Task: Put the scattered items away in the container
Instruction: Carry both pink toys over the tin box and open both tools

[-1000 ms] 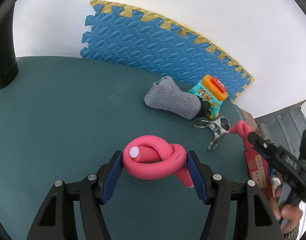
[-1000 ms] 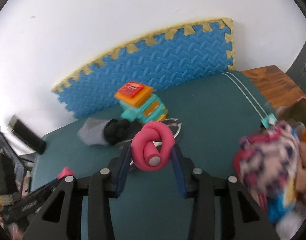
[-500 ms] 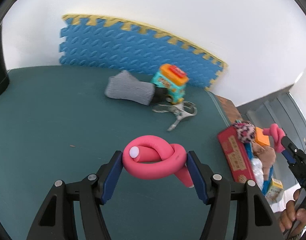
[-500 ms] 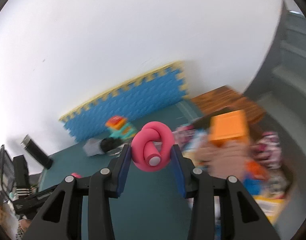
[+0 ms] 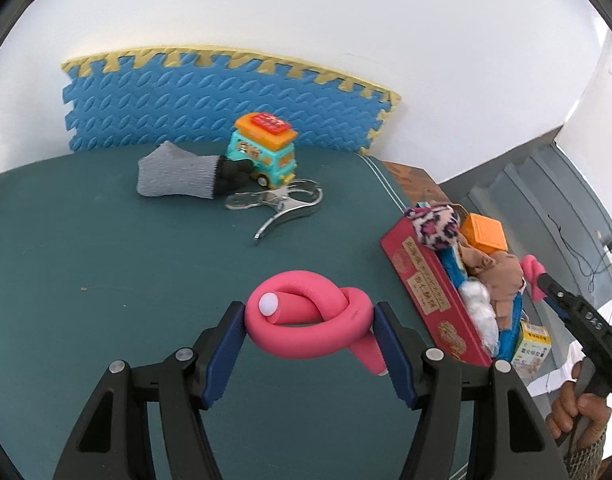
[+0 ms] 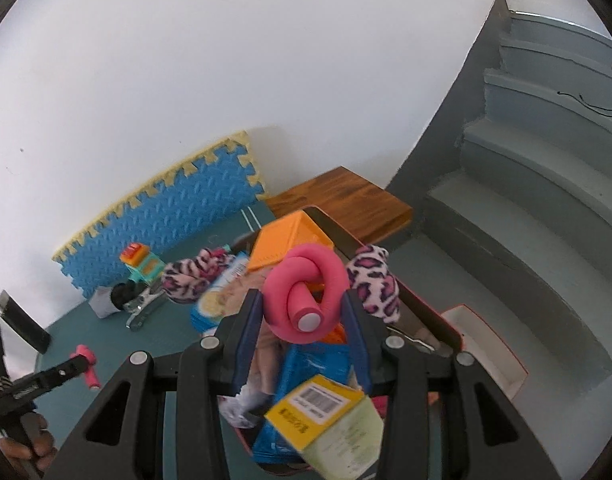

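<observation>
release only over the red box (image 6: 434, 312): right gripper (image 6: 304, 300) pinching pink knot (image 6: 306, 280), left gripper (image 5: 310, 330) pinching pink foam twist (image 5: 314, 320) above the mat's right edge.

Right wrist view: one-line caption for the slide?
Right gripper holds a knotted pink foam roller over the crowded red container, with the toy van left on the green mat.

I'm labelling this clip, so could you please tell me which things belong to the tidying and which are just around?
Job:
- pink foam knot in left gripper
- pink foam knot in right gripper
- red container
- grey sock
- toy van
- metal clip

Lying about:
- blue foam mat
- wooden board
</observation>
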Available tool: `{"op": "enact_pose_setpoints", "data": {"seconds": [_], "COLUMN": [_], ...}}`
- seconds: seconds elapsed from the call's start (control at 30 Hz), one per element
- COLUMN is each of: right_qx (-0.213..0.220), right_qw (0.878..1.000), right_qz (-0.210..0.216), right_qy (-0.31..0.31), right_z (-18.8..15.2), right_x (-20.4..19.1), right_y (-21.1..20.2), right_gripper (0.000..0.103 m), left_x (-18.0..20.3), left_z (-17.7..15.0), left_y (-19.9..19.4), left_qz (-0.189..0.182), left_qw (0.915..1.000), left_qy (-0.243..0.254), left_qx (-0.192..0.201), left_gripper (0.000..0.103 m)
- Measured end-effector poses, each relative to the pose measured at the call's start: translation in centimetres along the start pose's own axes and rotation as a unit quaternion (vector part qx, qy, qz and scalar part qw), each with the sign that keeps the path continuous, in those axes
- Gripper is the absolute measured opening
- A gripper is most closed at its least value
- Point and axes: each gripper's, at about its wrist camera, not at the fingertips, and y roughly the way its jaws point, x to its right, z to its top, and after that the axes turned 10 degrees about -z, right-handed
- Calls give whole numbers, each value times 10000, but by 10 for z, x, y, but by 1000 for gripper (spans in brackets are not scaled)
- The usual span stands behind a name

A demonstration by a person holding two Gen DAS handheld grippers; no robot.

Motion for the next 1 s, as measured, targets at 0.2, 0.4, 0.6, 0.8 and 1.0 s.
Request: {"op": "enact_pose_setpoints", "data": {"seconds": [0.2,0.4,0.6,0.8,1.0], "right_qx": [-61,81,109,88,100], "right_qw": [9999,9989,9977,9974,9976], "right_qz": [140,339,216,243,291], "right_qy": [-8,325,639,667,623], "right_z": [-4,-6,-11,-16,-17], "right_x": [7,32,60,67,68], "right_y": [3,-8,-13,-13,-11], "right_gripper": [46,47,47,47,47], "left_x": [17,50,93,136,165], "left_z": [-2,2,11,27,43], "left_y": [6,18,37,63,94], "left_qz": [0,-123,-321,-463,-489], "left_qw": [9998,9983,9944,9883,9833], "left_qy": [173,528,966,1425,1737], "left_qx": [-98,-203,-285,-282,-235], "left_gripper": [66,66,66,66,66]}}
